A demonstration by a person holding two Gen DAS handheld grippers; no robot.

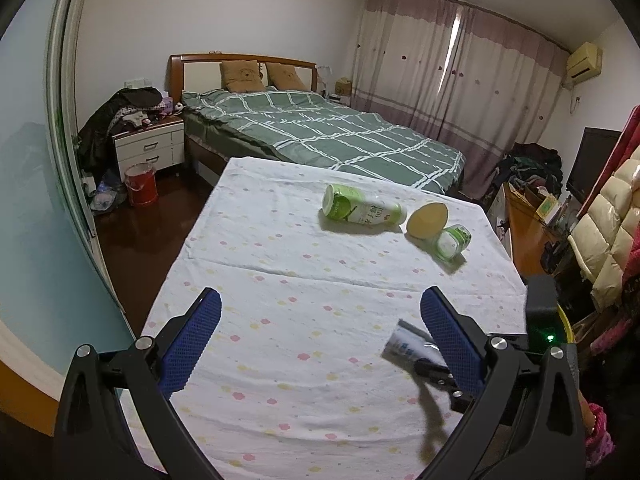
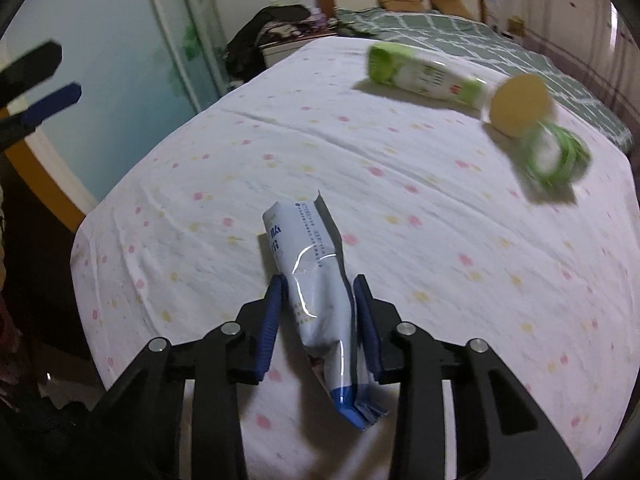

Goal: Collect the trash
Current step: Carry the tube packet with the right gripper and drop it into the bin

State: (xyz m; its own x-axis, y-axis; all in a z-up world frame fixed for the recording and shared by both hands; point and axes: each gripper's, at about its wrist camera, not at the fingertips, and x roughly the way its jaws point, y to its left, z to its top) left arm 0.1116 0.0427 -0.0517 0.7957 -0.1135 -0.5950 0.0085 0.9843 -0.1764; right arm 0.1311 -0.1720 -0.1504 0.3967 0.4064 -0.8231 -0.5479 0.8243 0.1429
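Observation:
A white and blue snack wrapper sits between the blue pads of my right gripper, which is shut on it, raised a little off the flowered tablecloth. In the left wrist view the wrapper shows beside my right finger, with its shadow below on the cloth. My left gripper is open over the cloth, nothing between its fingers. Farther across the table lie a green and white bottle on its side, a yellow potato-like piece and a small green and white jar.
Beyond the table stands a bed with a green checked cover. A white nightstand and a red bucket are on the floor at left. A wooden cabinet piled with clothes runs along the right.

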